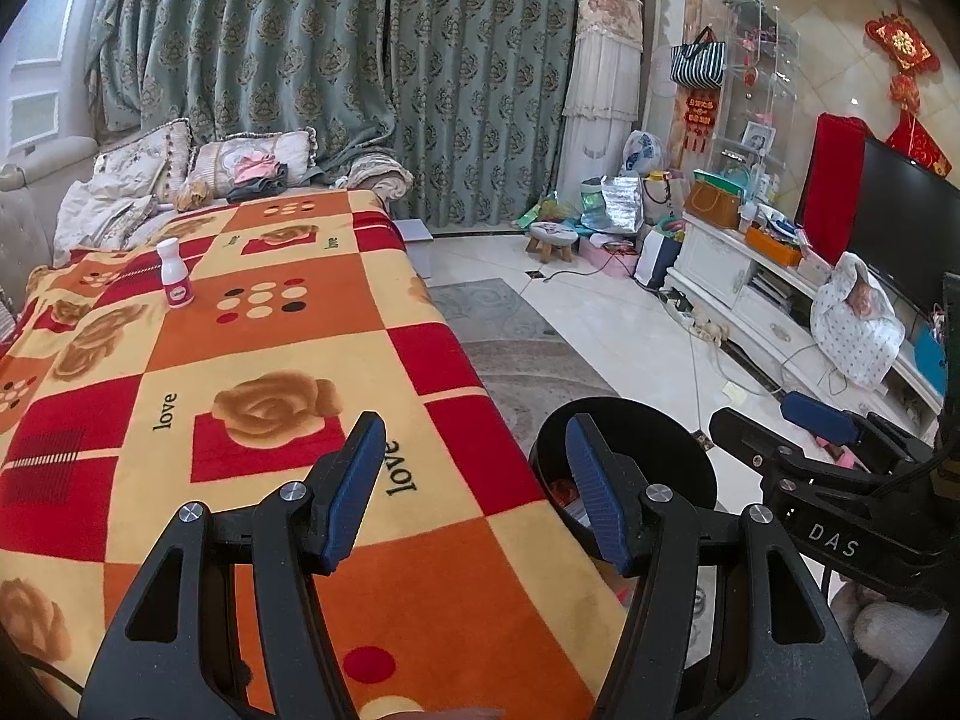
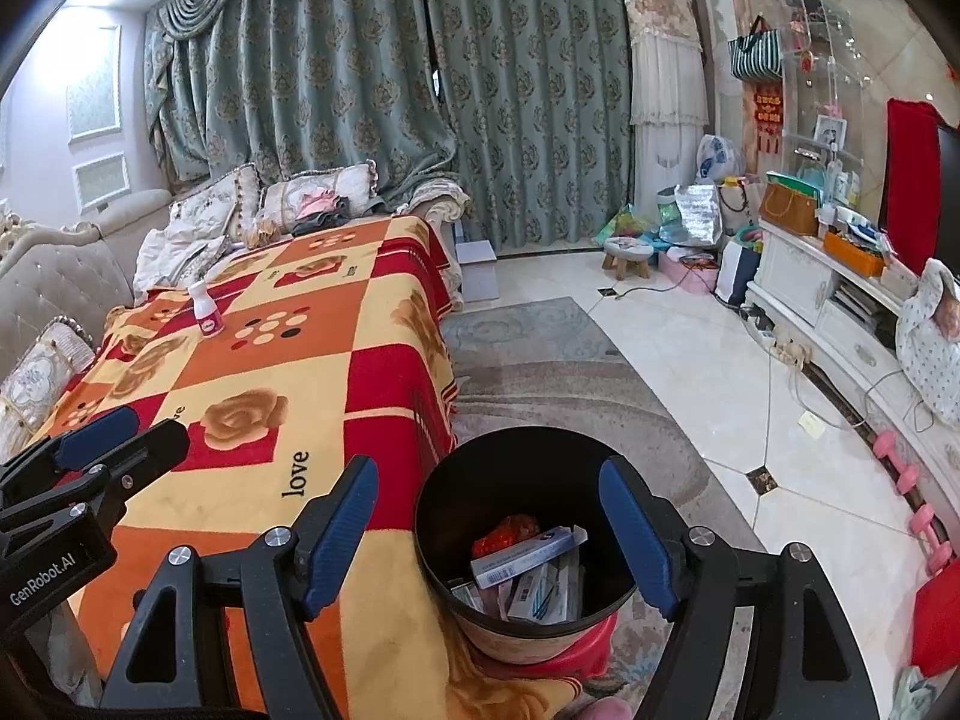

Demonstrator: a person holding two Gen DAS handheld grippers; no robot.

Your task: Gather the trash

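Observation:
A small white bottle with a pink label (image 1: 174, 281) stands upright far back on the red, orange and yellow blanket-covered table (image 1: 252, 360); it also shows in the right wrist view (image 2: 206, 310). A black trash bin (image 2: 522, 534) stands beside the table's right edge, holding cartons and a red wrapper; its rim shows in the left wrist view (image 1: 624, 456). My left gripper (image 1: 474, 492) is open and empty over the table's near right edge. My right gripper (image 2: 489, 534) is open and empty above the bin's left rim.
A grey rug (image 2: 540, 360) and tiled floor (image 2: 690, 372) lie right of the table. A white TV cabinet (image 2: 840, 324) with clutter runs along the right wall. A sofa with cushions (image 2: 198, 222) sits behind the table. Pink dumbbells (image 2: 912, 498) lie on the floor.

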